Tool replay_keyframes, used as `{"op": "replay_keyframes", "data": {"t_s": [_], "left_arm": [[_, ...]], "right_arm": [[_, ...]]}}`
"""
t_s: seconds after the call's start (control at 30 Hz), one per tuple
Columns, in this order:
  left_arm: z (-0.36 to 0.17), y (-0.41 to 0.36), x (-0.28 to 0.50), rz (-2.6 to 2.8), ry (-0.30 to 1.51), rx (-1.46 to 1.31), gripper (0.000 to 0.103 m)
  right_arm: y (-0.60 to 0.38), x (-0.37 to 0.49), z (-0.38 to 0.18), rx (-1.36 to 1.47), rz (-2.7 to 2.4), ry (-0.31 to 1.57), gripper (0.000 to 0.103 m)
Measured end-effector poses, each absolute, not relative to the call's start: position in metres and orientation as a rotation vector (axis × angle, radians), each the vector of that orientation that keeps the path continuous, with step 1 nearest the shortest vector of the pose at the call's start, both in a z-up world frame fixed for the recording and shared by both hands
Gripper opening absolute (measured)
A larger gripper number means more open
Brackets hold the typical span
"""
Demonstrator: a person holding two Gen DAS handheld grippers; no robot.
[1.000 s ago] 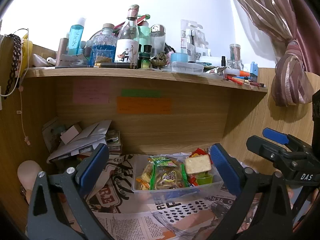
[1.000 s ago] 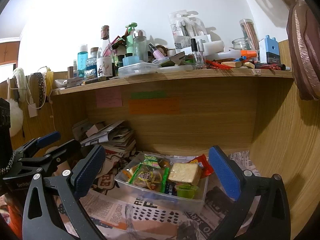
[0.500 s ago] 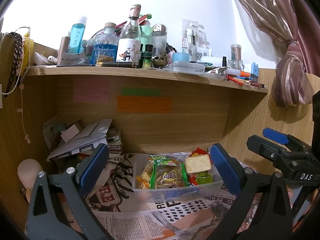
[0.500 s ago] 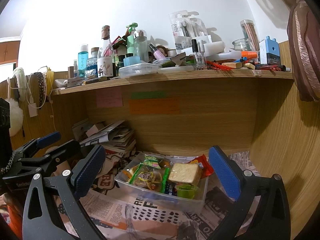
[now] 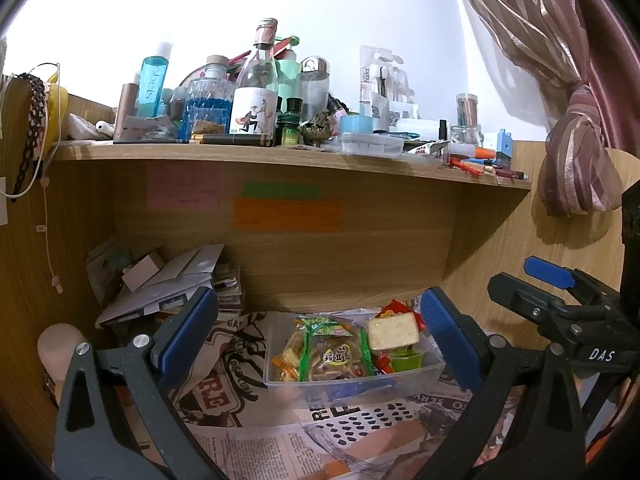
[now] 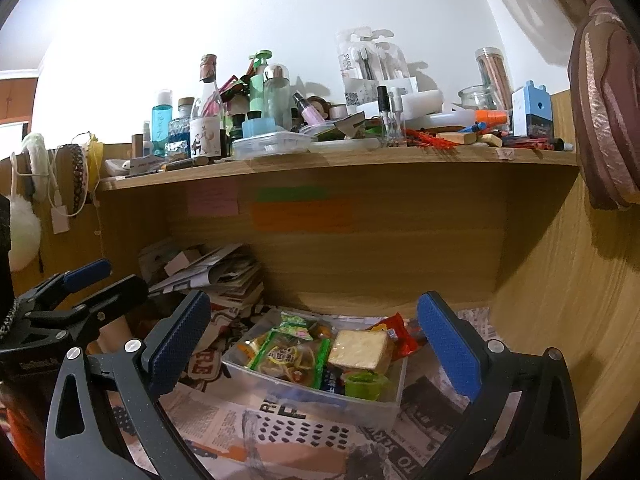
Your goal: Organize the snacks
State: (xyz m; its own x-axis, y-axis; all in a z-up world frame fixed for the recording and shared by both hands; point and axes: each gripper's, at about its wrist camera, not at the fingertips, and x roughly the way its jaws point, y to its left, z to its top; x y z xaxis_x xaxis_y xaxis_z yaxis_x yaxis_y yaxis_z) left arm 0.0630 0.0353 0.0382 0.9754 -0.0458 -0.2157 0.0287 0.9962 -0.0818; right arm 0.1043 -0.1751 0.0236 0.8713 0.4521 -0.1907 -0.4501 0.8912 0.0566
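A clear plastic bin [image 5: 352, 390] [image 6: 304, 398] stands on newspaper in a wooden alcove. It holds a green-edged snack pack [image 5: 334, 356] [image 6: 288, 358], a wrapped slice of cake [image 5: 392, 332] [image 6: 358, 348], a green jelly cup [image 5: 406, 360] [image 6: 364, 386] and a red packet [image 5: 394, 308] [image 6: 400, 338]. My left gripper [image 5: 320, 344] is open and empty, in front of the bin. My right gripper [image 6: 314, 344] is open and empty, also in front of the bin. Each gripper shows at the edge of the other's view, the right gripper [image 5: 560, 304] and the left gripper [image 6: 76, 300].
A stack of papers and a small box [image 5: 168, 280] [image 6: 216, 268] fills the alcove's back left. The shelf [image 5: 280, 156] [image 6: 340, 160] above carries several bottles, jars and boxes. A tied curtain [image 5: 576, 160] hangs at the right. Wooden side walls close in both sides.
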Motion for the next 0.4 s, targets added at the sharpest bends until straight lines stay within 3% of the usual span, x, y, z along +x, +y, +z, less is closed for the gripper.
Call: {"op": "replay_keyframes", "data": {"t_s": [0.4], "left_arm": [[0.0386, 0.0309, 0.0592, -0.027, 0.212, -0.078, 0.103]], "right_arm": [[-0.1778, 0.1067, 0.0225, 0.003, 0.478, 0.205, 0.103]]}}
